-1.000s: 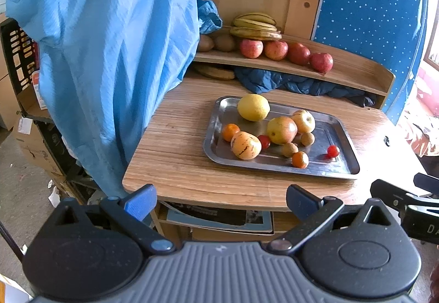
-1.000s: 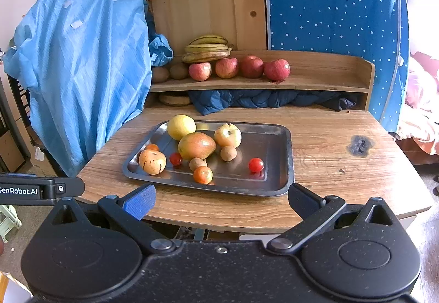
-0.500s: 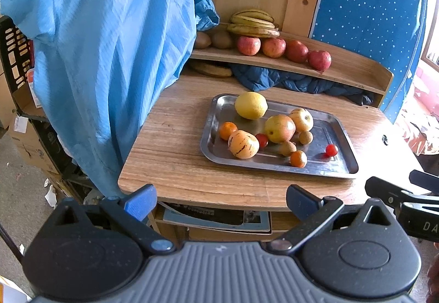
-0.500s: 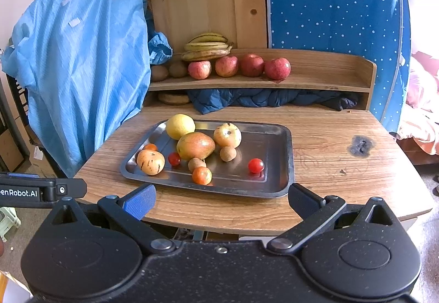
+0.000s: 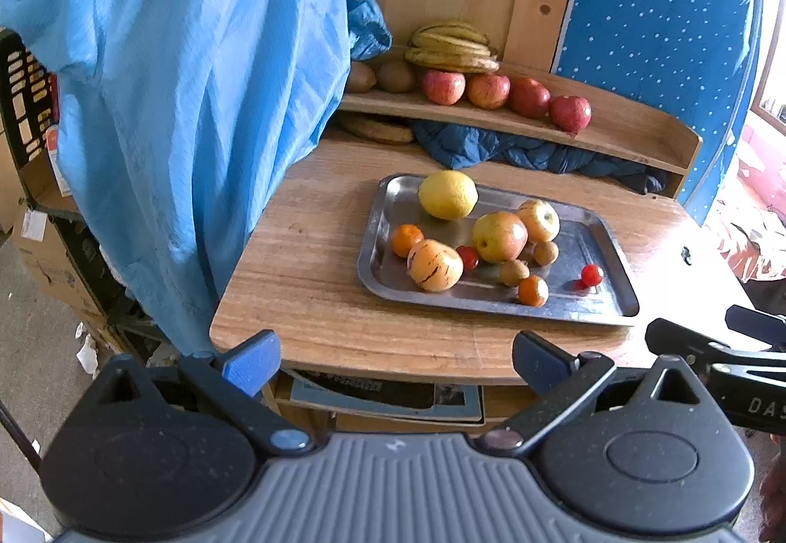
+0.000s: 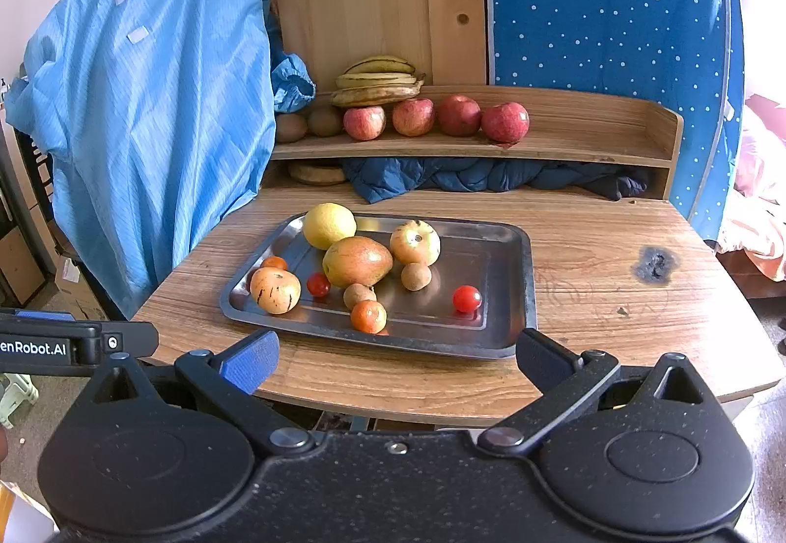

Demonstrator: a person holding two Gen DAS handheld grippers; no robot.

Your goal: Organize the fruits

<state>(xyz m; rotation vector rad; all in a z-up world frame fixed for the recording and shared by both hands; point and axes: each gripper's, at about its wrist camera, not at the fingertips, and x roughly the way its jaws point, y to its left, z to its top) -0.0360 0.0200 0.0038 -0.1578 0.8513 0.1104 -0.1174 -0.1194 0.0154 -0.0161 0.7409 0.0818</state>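
A steel tray [image 6: 511, 292] [image 5: 604, 248] lies on the wooden table and holds a yellow lemon [image 6: 328, 225] [image 5: 447, 194], a reddish pear [image 6: 357, 261], a pale apple [image 6: 415, 242], a striped orange melon [image 6: 275, 290], two tangerines, small brown fruits and cherry tomatoes [image 6: 466, 298]. On the raised shelf [image 6: 589, 135] sit several red apples [image 6: 505, 122], bananas [image 6: 378, 82] and kiwis. My left gripper [image 5: 395, 358] and right gripper [image 6: 395, 358] both stand open and empty in front of the table's near edge, short of the tray.
A light blue garment [image 6: 147, 100] hangs over the table's left side. Dark blue cloth [image 6: 466, 177] is stuffed under the shelf. The table top [image 6: 638, 297] right of the tray has a dark burn mark [image 6: 656, 263]. Boxes and a crate stand at the left.
Both grippers have edged slightly closer to the table; the left view has shifted a little right. Nothing on the tray moved and both grippers stay open.
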